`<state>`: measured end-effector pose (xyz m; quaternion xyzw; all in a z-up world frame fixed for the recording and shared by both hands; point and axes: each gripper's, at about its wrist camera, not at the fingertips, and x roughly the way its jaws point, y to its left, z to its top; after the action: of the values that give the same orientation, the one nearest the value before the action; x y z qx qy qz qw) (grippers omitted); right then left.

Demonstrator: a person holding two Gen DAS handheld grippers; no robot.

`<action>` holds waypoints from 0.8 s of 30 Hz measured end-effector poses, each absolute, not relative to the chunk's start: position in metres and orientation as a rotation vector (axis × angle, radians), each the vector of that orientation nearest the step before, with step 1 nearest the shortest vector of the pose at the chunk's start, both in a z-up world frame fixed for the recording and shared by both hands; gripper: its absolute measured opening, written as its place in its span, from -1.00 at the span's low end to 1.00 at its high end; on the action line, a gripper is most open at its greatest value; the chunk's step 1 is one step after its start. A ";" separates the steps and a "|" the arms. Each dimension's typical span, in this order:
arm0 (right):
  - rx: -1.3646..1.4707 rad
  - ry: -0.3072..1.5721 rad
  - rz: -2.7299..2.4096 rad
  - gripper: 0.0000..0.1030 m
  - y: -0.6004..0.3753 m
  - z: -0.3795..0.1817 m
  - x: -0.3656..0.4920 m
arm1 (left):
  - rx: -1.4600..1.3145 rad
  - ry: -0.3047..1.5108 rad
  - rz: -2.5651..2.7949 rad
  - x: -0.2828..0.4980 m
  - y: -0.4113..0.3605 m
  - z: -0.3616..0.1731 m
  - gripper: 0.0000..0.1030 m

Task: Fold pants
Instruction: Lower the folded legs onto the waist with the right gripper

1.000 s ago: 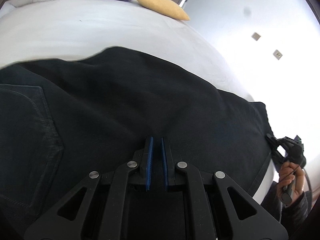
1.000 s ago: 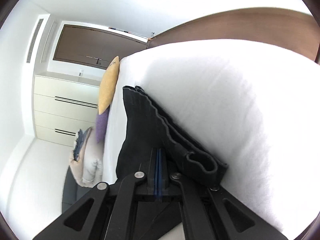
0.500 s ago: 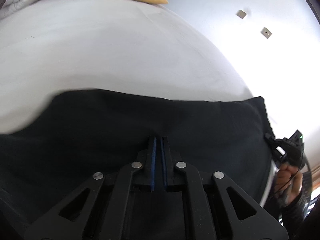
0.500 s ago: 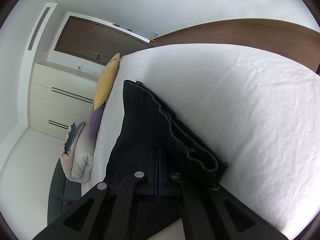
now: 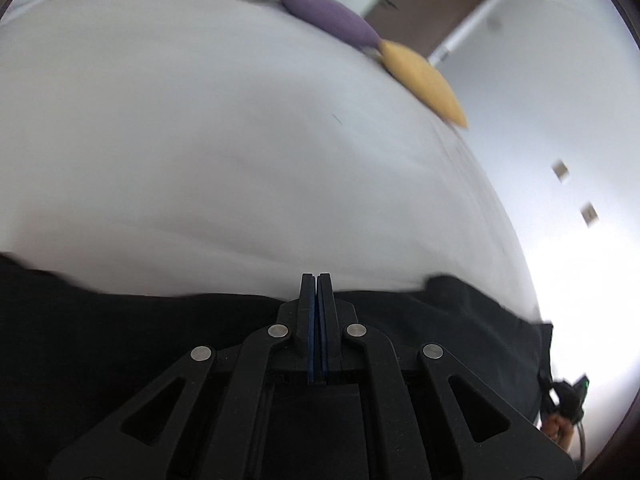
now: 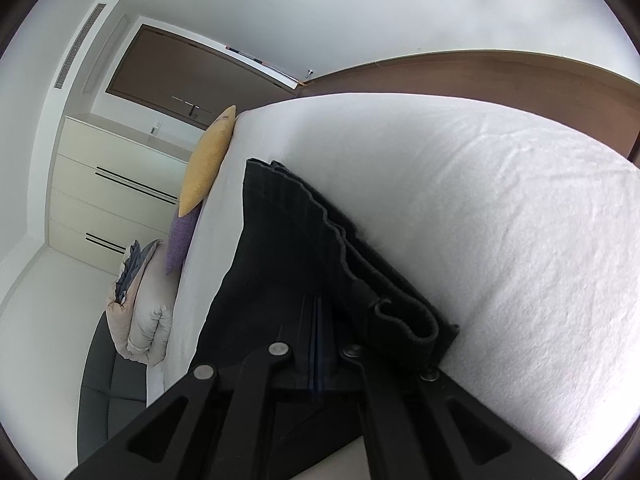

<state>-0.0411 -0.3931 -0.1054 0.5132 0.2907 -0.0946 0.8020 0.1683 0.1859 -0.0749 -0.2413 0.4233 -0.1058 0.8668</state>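
Looking down along my left claw (image 5: pixel 317 280), I see it angled downward with its blue-lined jaws pressed together, tips poking just past the upper edge of the black pants (image 5: pixel 120 340); whether cloth is caught between them I cannot tell. My right claw (image 6: pixel 318 312) also tilts downward, rolled so the room looks sideways, jaws pinched together with dark pants fabric lying around and over the tips. The pants (image 6: pixel 288 248) lie on the white bed (image 6: pixel 500 220), a soft, slightly wrinkled sheet; their ribbed, wavy elastic waistband (image 6: pixel 352 248) is stacked in layers and curls at its near end. A yellow cushion (image 5: pixel 424 80) and a purple cushion (image 5: pixel 332 20) sit at the far side of the bed, touching. At the left view's lower right, a hand (image 5: pixel 558 426) grips the other device.
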 end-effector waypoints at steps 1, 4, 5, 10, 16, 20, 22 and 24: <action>1.098 0.624 -0.204 -1.00 -0.393 -0.105 -0.040 | -0.519 0.863 -0.199 0.160 0.199 -0.067 -0.99; 1.092 0.624 -0.208 -1.00 -0.392 -0.104 -0.041 | -0.622 0.812 -0.279 0.130 0.207 -0.051 -0.99; 1.090 0.624 -0.209 -1.00 -0.391 -0.104 -0.039 | -0.651 0.809 -0.351 0.121 0.194 -0.047 -0.99; 1.072 0.620 -0.215 -1.00 -0.391 -0.102 -0.039 | -0.711 0.890 -0.682 0.097 0.084 -0.074 -0.99; 1.104 0.639 -0.198 -1.00 -0.396 -0.102 -0.038 | -0.686 0.967 -0.627 0.086 0.092 -0.113 -0.99; 1.085 0.630 -0.203 -1.00 -0.393 -0.102 -0.038 | -0.716 0.935 -0.523 0.073 0.178 -0.116 -0.99; 1.084 0.630 -0.200 -1.00 -0.394 -0.102 -0.039 | -0.711 0.913 -0.477 0.063 0.218 -0.107 -0.98; 1.089 0.634 -0.199 -1.00 -0.396 -0.102 -0.039 | -0.702 0.901 -0.426 0.054 0.252 -0.112 -0.98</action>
<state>-0.0393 -0.3962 -0.1019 0.5084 0.2959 -0.0931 0.8033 0.0540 0.2518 -0.1115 -0.3297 0.4230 -0.1998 0.8200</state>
